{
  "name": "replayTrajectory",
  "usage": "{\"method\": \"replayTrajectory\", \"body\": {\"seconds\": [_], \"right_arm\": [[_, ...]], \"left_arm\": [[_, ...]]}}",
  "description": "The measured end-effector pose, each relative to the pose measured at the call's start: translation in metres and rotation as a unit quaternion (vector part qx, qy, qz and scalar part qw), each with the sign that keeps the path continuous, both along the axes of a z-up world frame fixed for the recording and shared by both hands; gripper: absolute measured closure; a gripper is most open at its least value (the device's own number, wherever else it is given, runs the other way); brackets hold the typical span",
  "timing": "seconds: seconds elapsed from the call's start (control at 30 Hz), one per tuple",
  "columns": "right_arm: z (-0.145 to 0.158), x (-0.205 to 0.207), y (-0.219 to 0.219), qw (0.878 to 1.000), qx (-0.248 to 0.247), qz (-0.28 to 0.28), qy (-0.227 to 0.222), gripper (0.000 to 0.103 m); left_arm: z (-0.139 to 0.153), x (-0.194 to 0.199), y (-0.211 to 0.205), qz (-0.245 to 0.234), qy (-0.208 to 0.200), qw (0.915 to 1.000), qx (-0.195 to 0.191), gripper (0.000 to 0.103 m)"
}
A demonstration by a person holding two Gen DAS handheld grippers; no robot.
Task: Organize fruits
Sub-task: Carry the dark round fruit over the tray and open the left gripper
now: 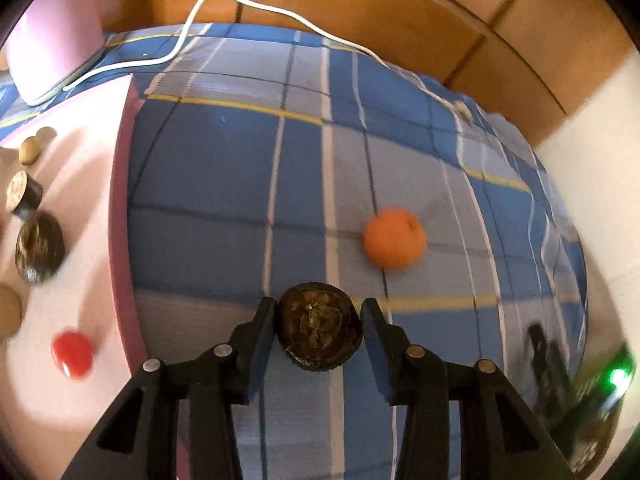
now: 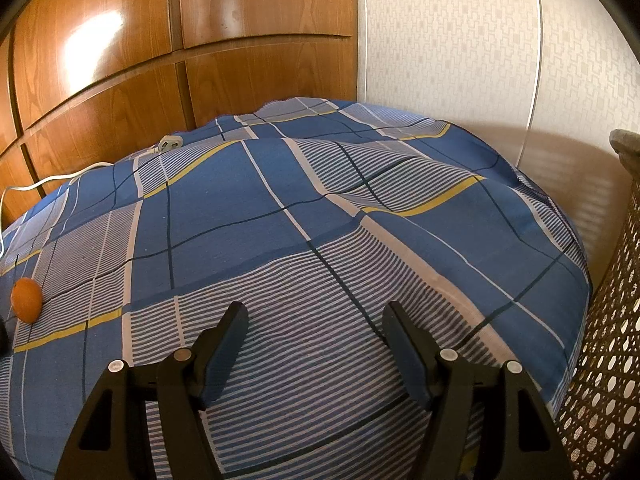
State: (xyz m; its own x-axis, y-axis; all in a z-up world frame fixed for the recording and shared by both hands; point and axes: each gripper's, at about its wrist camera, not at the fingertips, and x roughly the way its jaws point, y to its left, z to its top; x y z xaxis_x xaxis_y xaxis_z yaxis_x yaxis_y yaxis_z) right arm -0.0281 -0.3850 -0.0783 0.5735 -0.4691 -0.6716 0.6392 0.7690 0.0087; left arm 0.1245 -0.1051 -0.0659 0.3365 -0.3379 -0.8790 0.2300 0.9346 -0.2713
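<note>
Black fingers of the left gripper (image 1: pixel 319 326) clamp a dark brown, rough-skinned round fruit (image 1: pixel 319 330), pads pressed against both its sides, above the blue plaid bedsheet (image 1: pixel 224 168); fruit type cannot be told, view is blurred. Just beyond it an orange (image 1: pixel 394 239) lies on the sheet, apart from the gripper. To the left sits a pink tray (image 1: pixel 120 208); on it a red fruit (image 1: pixel 72 354) nearest, then a similar dark brown fruit (image 1: pixel 39 247), a dark cylinder (image 1: pixel 23 196) and small tan round pieces (image 1: pixel 30 150) farther back. White cable (image 1: pixel 276 10) runs across the far sheet; wooden wardrobe panels (image 1: pixel 400 0) behind.

Right gripper (image 2: pixel 314 330): jaws spread apart, nothing between them, over striped sheet; orange at far left edge; white plug (image 2: pixel 170 144) near the far edge; woven rattan basket (image 2: pixel 604 360) at right.
</note>
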Motion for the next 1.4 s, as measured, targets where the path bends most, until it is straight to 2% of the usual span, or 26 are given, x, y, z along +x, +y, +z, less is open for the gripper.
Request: {"method": "replayTrajectory", "body": {"seconds": [0.13,0.27,0.57,0.8,1.13,1.4], "right_arm": [[0.0,0.0,0.0,1.0,0.0,0.0,0.0,0.032],[0.0,0.0,-0.001,1.0,0.0,0.001,-0.001,0.032],[0.0,-0.001,0.0,1.0,-0.002,0.001,0.0,0.032],[0.0,-0.001,0.0,1.0,-0.005,0.001,0.0,0.032],[0.0,-0.001,0.0,1.0,-0.008,0.001,0.001,0.032],[0.0,-0.001,0.0,1.0,-0.01,0.002,0.001,0.032]], "left_arm": [[-0.001,-0.021,-0.011,-0.017,-0.041,0.9988,0.02,0.059],[-0.005,-0.021,-0.009,0.001,-0.047,0.9988,0.011,0.057],[-0.008,-0.031,-0.021,-0.009,-0.097,0.9932,0.064,0.058],[0.0,-0.031,-0.014,-0.003,-0.093,0.9946,0.046,0.059],[0.052,-0.051,0.006,0.016,-0.147,0.9889,0.015,0.058],[0.078,-0.06,0.031,0.042,-0.167,0.9852,-0.003,0.058]]}}
